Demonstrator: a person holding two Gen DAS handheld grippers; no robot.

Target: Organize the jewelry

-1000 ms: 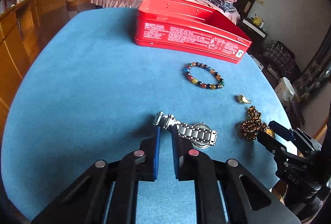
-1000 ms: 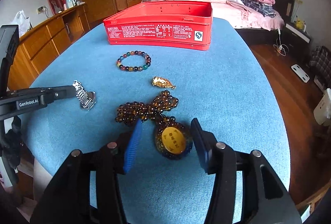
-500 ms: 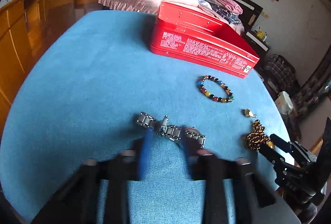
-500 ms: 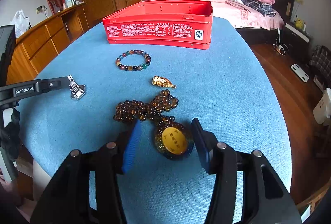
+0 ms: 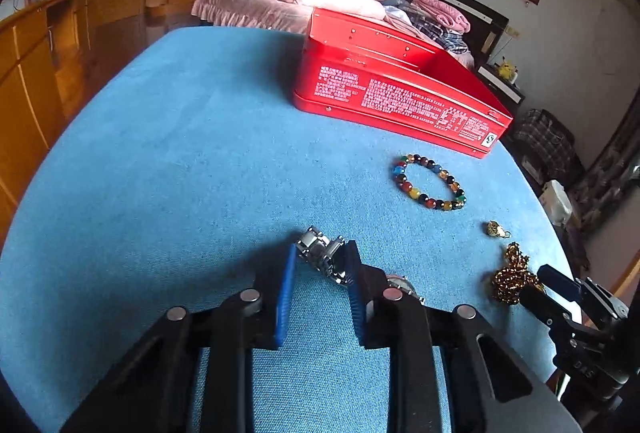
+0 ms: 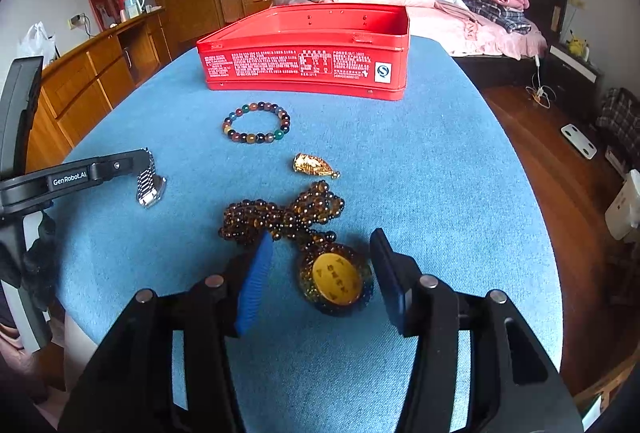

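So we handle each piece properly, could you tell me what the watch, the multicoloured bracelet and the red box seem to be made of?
Watch: likely polished steel; bright silvery links with sharp glints.
Multicoloured bracelet: glossy round beads, perhaps stone or glass.
Red box: probably painted tin; thin walls, rolled rim, small rivets, printed white text.

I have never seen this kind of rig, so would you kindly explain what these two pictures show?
A person holds tongs in each hand, each with a camera looking forward. One picture comes from the left tongs, the other from the right tongs. On the blue table lie a red tin, a beaded bracelet, a gold charm, a brown bead necklace and a steel watch. The left tongs have just been closing on the watch's band; the right tongs stand open around the necklace's pendant.
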